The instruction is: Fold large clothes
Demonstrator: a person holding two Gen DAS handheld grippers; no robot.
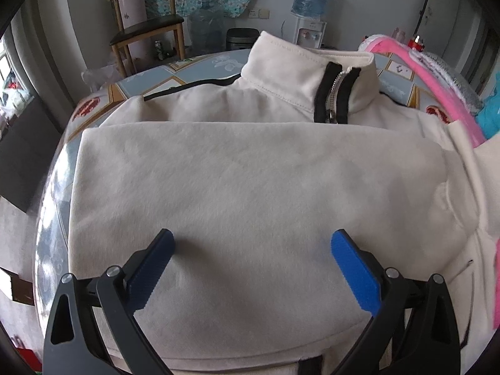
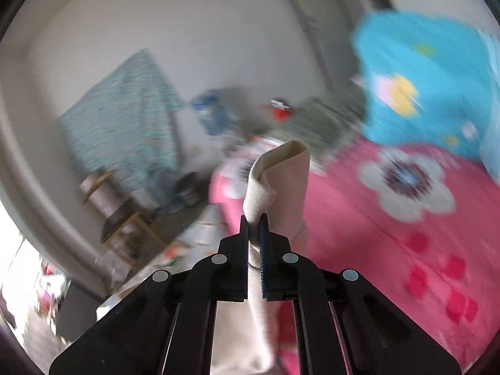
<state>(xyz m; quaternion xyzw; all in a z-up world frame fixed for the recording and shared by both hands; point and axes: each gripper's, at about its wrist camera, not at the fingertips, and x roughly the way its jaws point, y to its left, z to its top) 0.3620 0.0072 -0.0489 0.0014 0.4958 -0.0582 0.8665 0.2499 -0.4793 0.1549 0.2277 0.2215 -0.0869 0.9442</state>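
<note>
Cream jacket (image 1: pixel 250 172) lies on table (image 1: pixel 93 106), left part folded across body. Left gripper (image 1: pixel 253 243) spread wide above it, holding nothing. Right gripper (image 2: pixel 253 228) clamped on sleeve cuff (image 2: pixel 281 181), raised beside pink blanket (image 2: pixel 390 234). Risk: narrow pinch slips; unpinned fold drags.

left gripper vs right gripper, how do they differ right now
The left gripper has its jaws spread wide with nothing between them; the right gripper is shut on a cream sleeve. The left gripper sits low over the folded cream jacket on the table; the right gripper is raised, with the sleeve end sticking up past its tips. The left view is sharp, the right blurred. Both have black frames and blue pads.
</note>
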